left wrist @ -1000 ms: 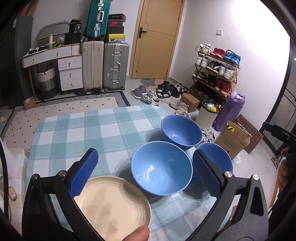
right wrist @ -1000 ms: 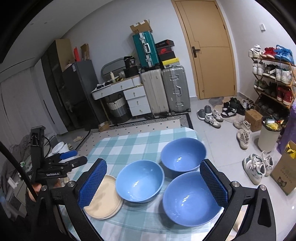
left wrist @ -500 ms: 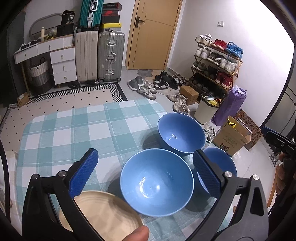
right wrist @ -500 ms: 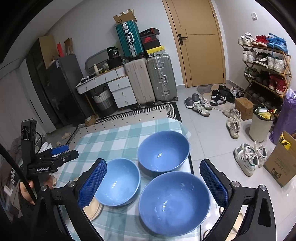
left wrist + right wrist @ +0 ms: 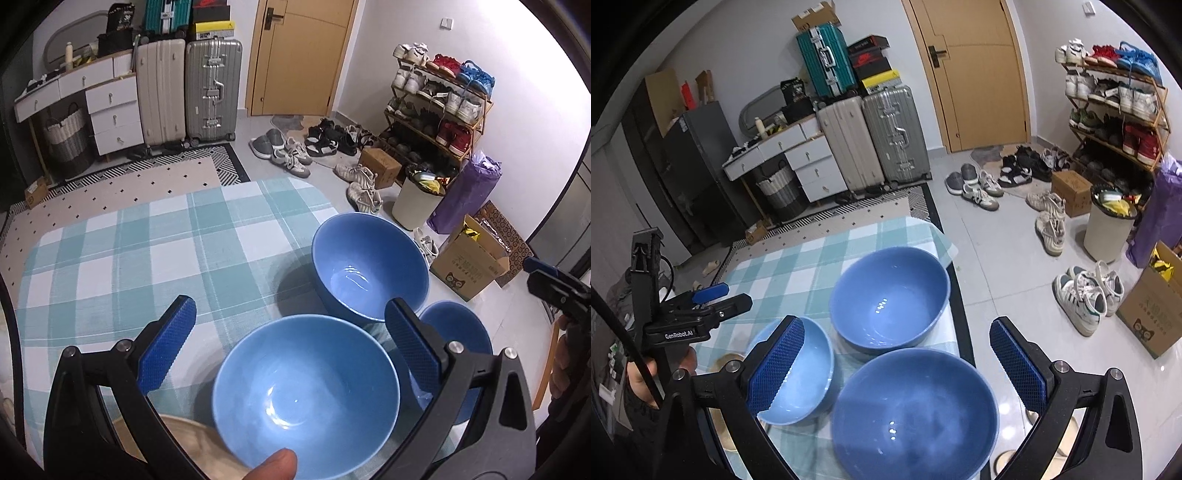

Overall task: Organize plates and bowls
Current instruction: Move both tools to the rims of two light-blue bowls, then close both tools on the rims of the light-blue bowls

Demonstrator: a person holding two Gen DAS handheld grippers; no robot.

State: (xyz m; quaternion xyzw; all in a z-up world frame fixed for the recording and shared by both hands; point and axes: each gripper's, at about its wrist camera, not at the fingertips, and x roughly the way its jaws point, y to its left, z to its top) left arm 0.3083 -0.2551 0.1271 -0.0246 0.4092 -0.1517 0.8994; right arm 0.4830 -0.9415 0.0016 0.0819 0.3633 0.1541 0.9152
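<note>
Both grippers hovered spread wide, holding nothing: the left gripper (image 5: 286, 345) above the near bowl (image 5: 306, 395), the right gripper (image 5: 897, 363) above another blue bowl (image 5: 914, 413) at the table's (image 5: 129, 258) right edge.

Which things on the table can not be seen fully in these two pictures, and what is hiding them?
- Cream plate: left wrist view, mostly hidden by the left gripper and the nearest blue bowl; the right wrist view shows only slivers.
- Small blue bowl: left wrist view, partly behind a finger.
- Front blue bowl: right wrist view, near rim cut off by the bottom edge, below the open right gripper.
</note>
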